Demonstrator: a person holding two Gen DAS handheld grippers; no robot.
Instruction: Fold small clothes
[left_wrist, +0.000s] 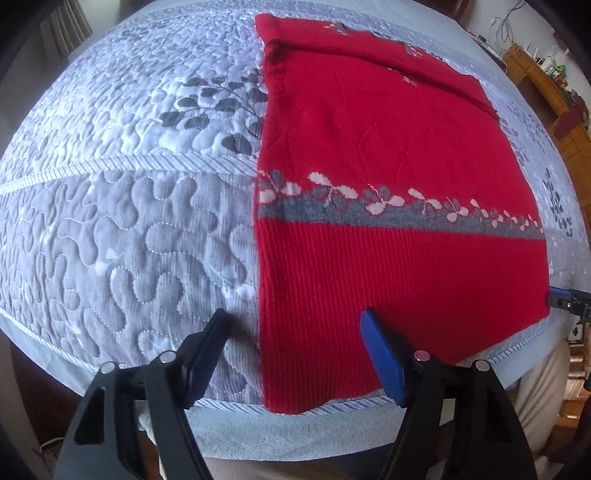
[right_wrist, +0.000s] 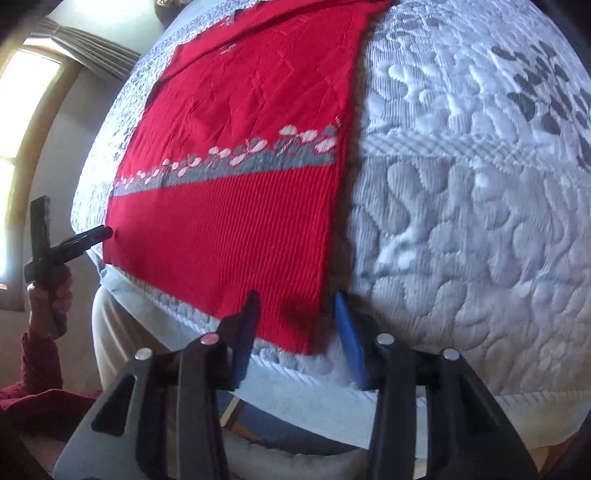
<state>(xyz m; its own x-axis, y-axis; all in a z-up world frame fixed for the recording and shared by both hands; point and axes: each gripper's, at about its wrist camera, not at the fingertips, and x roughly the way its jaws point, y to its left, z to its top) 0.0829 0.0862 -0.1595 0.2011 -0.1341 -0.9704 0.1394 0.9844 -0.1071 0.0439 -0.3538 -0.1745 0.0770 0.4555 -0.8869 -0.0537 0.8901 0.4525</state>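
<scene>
Legible text, labels, brands, numbers, signs: none that I can read in either wrist view. The red knitted sweater (left_wrist: 388, 155) carries only a woven band of white and grey flower shapes, no lettering. The grey-and-white quilted bedcover (left_wrist: 129, 221) shows printed leaf sprigs and stitched swirls, no wording. The wooden shelf unit (left_wrist: 554, 96) at the far edge of my left view holds small items too blurred for any label to be made out. I see no markings on the black gripper parts.
</scene>
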